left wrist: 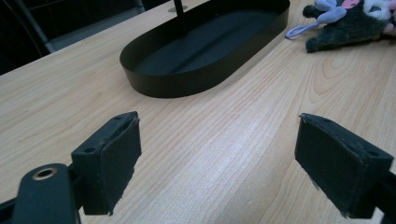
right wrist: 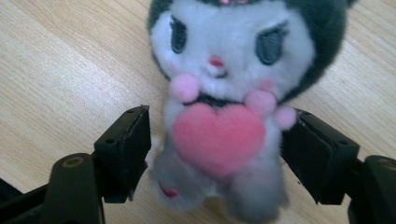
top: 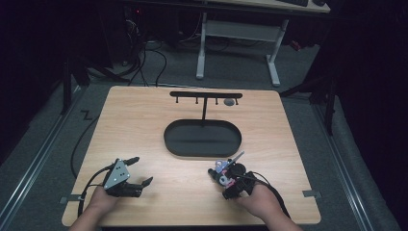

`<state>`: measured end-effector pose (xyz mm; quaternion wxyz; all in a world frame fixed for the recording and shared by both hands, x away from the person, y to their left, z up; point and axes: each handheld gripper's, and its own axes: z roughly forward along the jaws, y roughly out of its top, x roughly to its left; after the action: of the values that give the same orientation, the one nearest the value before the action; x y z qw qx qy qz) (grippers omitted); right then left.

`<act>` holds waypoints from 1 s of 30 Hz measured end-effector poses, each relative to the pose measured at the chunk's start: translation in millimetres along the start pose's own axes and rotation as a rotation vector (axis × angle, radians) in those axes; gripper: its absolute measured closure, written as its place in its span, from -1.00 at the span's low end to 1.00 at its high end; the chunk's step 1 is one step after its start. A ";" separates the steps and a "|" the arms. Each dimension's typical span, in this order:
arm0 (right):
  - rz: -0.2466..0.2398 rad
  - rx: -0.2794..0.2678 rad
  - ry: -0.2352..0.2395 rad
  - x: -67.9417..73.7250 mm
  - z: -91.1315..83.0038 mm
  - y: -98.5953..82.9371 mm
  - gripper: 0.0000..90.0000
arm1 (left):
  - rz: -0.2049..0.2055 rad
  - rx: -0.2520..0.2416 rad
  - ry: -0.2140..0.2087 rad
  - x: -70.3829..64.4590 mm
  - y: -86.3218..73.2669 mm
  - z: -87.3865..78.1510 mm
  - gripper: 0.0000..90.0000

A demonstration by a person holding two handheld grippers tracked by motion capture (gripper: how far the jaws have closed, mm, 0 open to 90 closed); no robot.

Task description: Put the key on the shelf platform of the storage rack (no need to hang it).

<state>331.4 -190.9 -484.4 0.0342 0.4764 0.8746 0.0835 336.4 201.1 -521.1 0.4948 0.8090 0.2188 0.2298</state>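
A small plush toy (top: pixel 221 169) with a dark hood, white face and pink heart lies on the wooden table (top: pixel 144 120) at the front right. In the right gripper view the plush toy (right wrist: pixel 219 93) sits between the two black pads of my right gripper (right wrist: pixel 217 149), which flank its body at wide spacing. My right gripper (top: pixel 224 176) is open around it. My left gripper (top: pixel 143 169) rests at the front left, open and holding nothing. From the left gripper (left wrist: pixel 219 158) view, the toy (left wrist: pixel 345 23) lies far off at the upper right, with a purple loop (left wrist: pixel 299 31).
A black oval tray (top: pixel 168 139) sits mid-table, and a thin post rises from it to a crossbar with hooks (top: pixel 206 95). A small grey round object (top: pixel 229 102) hangs near the bar's right end. The tray (left wrist: pixel 187 86) lies ahead of the left gripper.
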 end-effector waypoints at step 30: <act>-0.004 -0.036 0.007 -2.1 -20.4 6.7 0.03 | -0.002 0.000 0.005 -0.2 -0.1 -0.4 -0.66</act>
<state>335.3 -191.4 -463.2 0.0397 0.4737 0.8740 0.1007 336.0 201.4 -521.1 0.4944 0.8082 0.2209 0.2316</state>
